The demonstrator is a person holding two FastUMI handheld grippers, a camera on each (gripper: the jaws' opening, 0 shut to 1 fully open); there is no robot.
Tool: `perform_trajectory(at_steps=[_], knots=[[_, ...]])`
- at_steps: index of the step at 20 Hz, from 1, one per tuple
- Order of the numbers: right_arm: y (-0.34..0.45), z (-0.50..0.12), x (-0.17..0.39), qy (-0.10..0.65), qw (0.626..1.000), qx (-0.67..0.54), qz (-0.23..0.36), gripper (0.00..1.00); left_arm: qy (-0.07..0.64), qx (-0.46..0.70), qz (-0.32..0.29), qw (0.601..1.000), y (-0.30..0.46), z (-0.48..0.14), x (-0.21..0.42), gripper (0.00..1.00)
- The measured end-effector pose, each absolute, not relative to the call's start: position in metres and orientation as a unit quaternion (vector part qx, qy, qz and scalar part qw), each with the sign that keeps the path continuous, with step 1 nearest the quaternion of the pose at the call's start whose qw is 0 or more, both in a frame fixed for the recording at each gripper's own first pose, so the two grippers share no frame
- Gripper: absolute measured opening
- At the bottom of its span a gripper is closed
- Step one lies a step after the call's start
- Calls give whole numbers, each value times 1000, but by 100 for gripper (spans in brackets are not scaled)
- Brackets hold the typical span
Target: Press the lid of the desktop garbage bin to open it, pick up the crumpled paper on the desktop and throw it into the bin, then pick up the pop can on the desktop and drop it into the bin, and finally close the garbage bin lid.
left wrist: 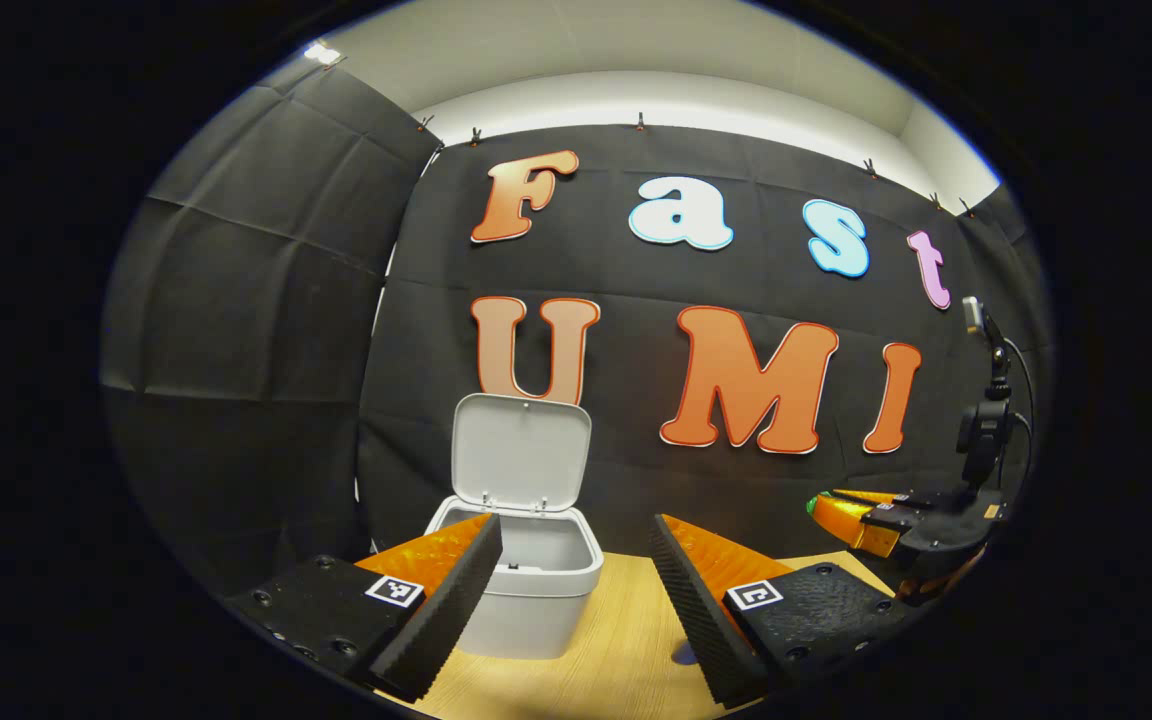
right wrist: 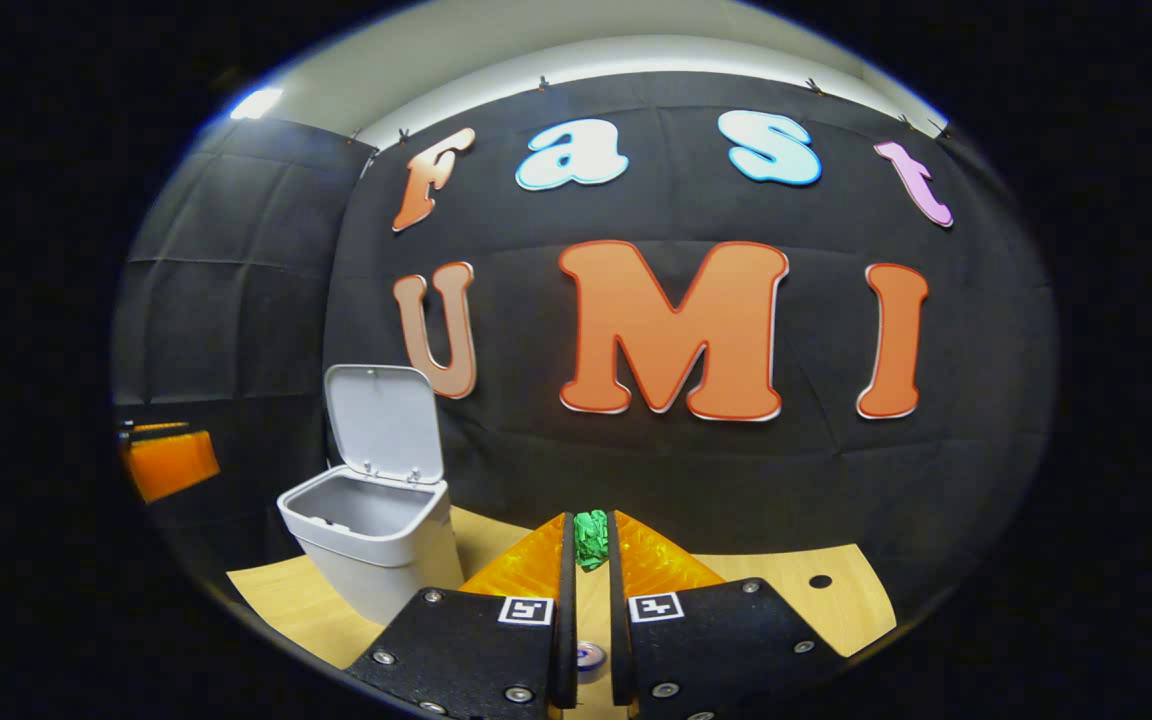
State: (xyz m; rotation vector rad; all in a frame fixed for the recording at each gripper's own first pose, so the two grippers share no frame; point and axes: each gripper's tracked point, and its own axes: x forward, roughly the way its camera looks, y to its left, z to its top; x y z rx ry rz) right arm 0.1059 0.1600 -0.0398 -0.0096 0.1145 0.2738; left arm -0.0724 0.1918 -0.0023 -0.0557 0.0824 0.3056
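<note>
**Paper gripped, bin open**

My right tongs are clenched on the crumpled paper: the green wad sits pinched between the two fingertips, both fingers pressing on it, held up off the bench. Down between the fingers, close under the tongs, I can see a small round thing on the bench, likely the top of the can, though it is too little to be sure.

The bin stands on the bench to the left of my right tongs and somewhat ahead of them. Its lid is swung up, standing nearly upright at the back, and the mouth is open.

My left tongs are released, fingers spread wide with nothing between them. From that side the bin lies straight ahead, partly behind the left finger, with its lid raised above it. Far off to the right of the left tongs I see the right tongs from the side, with a glimpse of green at their tip. Beyond them a dark camera stand rises by the wall.
</note>
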Motion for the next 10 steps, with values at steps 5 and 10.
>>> perform_trajectory(at_steps=[5, 10], knots=[[212, -36, 115, 58, 981, 0, 185, 12, 35, -30, 186, 981, 222, -3, -91, 94], [265, -53, 127, 71, 971, -2, 227, 13, 33, -27, 221, 974, 250, -5, -109, 94]])
